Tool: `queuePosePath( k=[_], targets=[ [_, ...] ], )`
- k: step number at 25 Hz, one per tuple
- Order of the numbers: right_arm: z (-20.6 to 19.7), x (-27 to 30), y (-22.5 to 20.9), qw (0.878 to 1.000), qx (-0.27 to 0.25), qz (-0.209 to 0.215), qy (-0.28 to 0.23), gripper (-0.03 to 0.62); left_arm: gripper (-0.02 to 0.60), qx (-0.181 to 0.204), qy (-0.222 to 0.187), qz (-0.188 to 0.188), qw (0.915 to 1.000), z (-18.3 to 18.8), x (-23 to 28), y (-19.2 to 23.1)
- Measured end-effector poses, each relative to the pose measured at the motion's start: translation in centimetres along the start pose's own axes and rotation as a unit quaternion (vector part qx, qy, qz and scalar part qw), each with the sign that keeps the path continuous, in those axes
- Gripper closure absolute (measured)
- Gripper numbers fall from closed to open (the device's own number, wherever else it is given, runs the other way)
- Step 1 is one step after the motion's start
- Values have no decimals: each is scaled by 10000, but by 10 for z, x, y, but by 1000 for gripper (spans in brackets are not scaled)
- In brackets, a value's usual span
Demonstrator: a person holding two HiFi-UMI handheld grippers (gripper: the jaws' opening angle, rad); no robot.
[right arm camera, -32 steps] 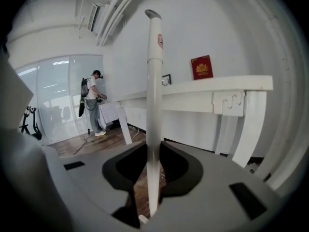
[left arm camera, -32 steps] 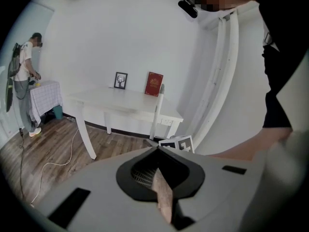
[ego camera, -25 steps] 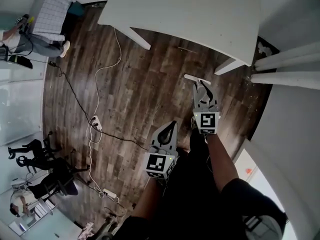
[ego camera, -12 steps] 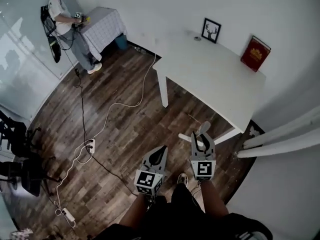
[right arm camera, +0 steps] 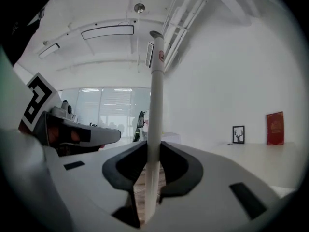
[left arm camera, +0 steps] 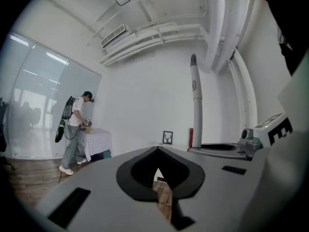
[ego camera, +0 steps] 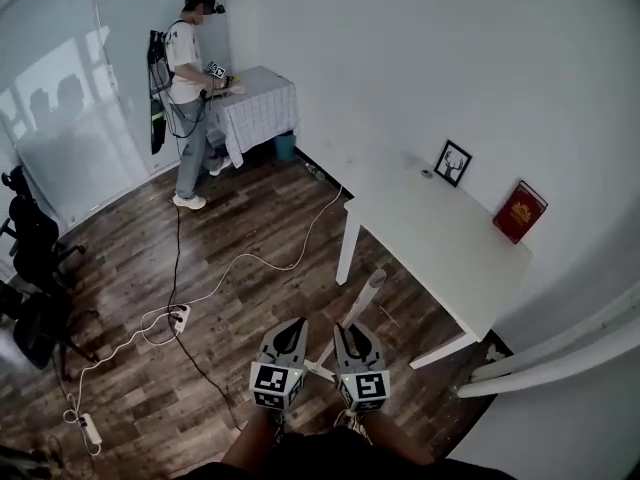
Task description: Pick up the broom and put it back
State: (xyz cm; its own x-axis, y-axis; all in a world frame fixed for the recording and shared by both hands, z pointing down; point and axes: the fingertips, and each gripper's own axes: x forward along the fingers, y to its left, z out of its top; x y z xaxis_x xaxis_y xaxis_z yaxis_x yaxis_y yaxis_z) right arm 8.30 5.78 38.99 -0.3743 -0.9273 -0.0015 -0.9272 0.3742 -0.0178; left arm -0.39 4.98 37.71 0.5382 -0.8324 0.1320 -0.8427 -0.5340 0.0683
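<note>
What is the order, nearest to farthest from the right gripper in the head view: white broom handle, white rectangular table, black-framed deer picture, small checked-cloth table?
1. White broom handle, between the right gripper jaws.
2. White rectangular table, just ahead, right.
3. Black-framed deer picture, on that table's far edge.
4. Small checked-cloth table, far left corner.

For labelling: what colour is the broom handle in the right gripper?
White broom handle; right gripper view shows it best.

- Left gripper [ego camera: 294, 326] — jaws together, nothing between them, pointed roughly level.
- Right gripper [ego camera: 352, 333] — jaws clamped on the broom handle [right arm camera: 155, 105], pointed level.
- Both grippers were held side by side, close in front of the body.
</note>
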Motion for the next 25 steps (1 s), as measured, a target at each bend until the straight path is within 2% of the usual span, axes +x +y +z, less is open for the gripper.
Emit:
queuePosePath(
  k=[5,9,14,19,25],
  targets=[
    [10,0,45,9986,22,517,-120,494,581,-57,-10,163,9999,-3,-22,11],
    [14,0,64,9969,-119,745,-230,496,581,-10,29,277,9996,-6,-33,14],
    [21,0,82,9954,-312,909,-23,496,581,-489,-287,313,9979,-2,-46,21],
    [22,7,103,9922,-626,1077,1,496,581,-486,-309,619,9964,-5,-67,41],
    [13,12,151,9864,-750,1459,40,497,581,-529,-453,1164,9908,-6,-116,83]
  ],
)
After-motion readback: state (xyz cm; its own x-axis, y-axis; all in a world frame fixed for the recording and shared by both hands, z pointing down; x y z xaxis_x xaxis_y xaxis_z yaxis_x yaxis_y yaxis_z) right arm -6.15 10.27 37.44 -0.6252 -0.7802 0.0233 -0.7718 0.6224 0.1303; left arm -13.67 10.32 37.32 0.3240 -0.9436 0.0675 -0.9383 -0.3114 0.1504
